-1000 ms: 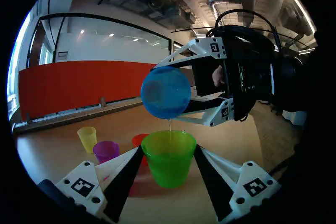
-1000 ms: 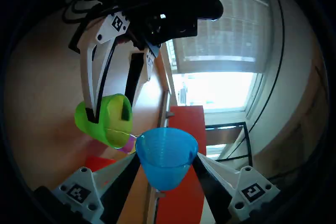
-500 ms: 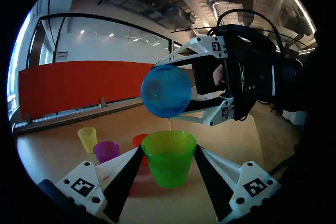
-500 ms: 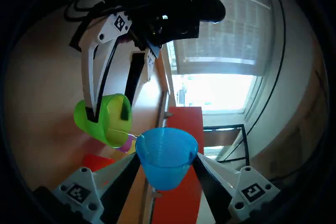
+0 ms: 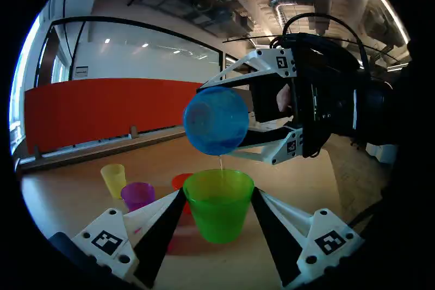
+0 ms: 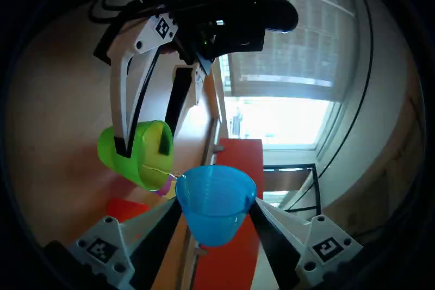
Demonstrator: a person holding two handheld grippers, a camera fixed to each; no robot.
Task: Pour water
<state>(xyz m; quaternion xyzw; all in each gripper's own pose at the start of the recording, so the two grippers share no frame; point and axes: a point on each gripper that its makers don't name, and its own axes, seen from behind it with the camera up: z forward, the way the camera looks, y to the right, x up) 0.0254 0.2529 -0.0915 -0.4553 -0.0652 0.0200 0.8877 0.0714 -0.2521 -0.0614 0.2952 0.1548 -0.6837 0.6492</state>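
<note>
**Water** (image 5: 220,161): a thin thread falling from the lip of the blue cup into the green cup just below. The pour is judged to be under way; how much remains cannot be told.

**Blue cup** (image 5: 216,120): held in the air and tipped well over. Its lip sits above the green rim, so the stream lands inside.

**Right gripper** (image 6: 216,207): both fingers pressed on the blue cup's sides, the whole tool rolled over to give the tilt.

**Green cup** (image 5: 218,208): upright, mouth up, placed directly beneath the pour to receive it. Whether its base rests on the table cannot be told.

**Left gripper** (image 5: 218,196): one finger on each side, clamped on the green cup, likely to steady it against the stream.

**Table** (image 5: 70,197): wooden. A yellow cup (image 5: 113,179), a purple cup (image 5: 137,195) and a red cup (image 5: 178,181) stand behind, out of the pour's way; the red one is partly hidden by the green cup.
</note>
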